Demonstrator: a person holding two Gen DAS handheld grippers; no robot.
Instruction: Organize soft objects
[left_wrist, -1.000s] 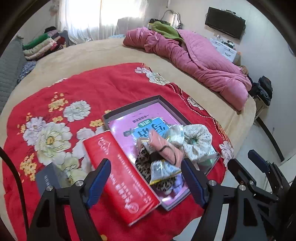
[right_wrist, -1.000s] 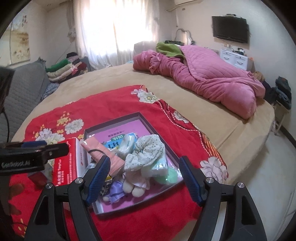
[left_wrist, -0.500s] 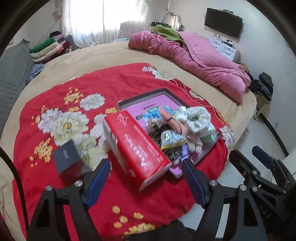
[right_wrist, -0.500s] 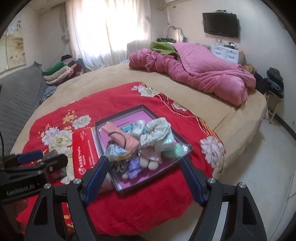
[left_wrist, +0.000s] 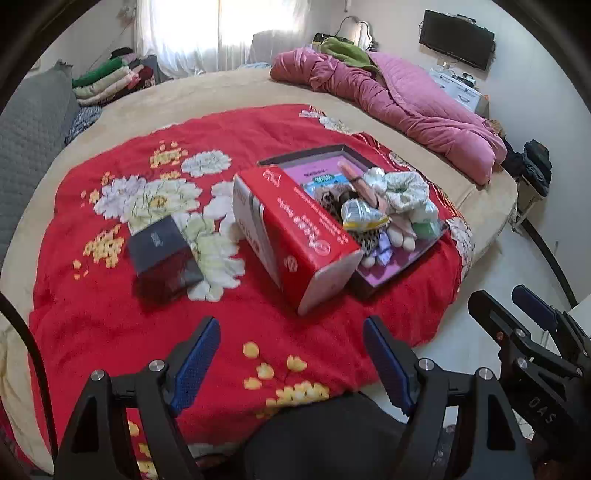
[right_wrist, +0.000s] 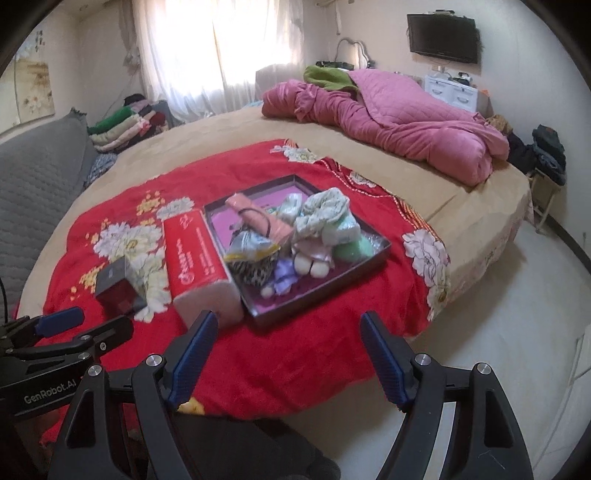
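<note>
Nearest the cameras, the left gripper (left_wrist: 291, 360) is hanging above the near edge of the red floral blanket (left_wrist: 110, 306) with its blue-padded jaws spread wide and nothing between them. The right gripper (right_wrist: 286, 356) is hovering just to its right, jaws likewise spread and empty, out over the blanket's near edge.

Ahead of both, a red carton (left_wrist: 295, 229) is lying on the blanket, its pale end facing the grippers. To the left of it, apart from it, a small dark box (left_wrist: 162, 251) is sitting on the white flowers. Touching the carton's right side, a shallow dark tray (right_wrist: 380, 245) with a purple base is holding the soft objects (right_wrist: 291, 236) in one heap: a pink roll with a black band, a floral scrunchie-like piece, a leopard-print item, crinkly packets, a pale green piece and some small pale lumps. They are lying piled on one another, not laid in rows.

Farther off, a pink quilt (left_wrist: 406, 107) is lying bunched on the tan bed, and folded clothes (right_wrist: 125, 125) are stacked at far left.

The softs are all sitting gathered in the tray, which fits a finished collecting job equally well as a pile waiting to be sorted; the pictures are not settling which.
</note>
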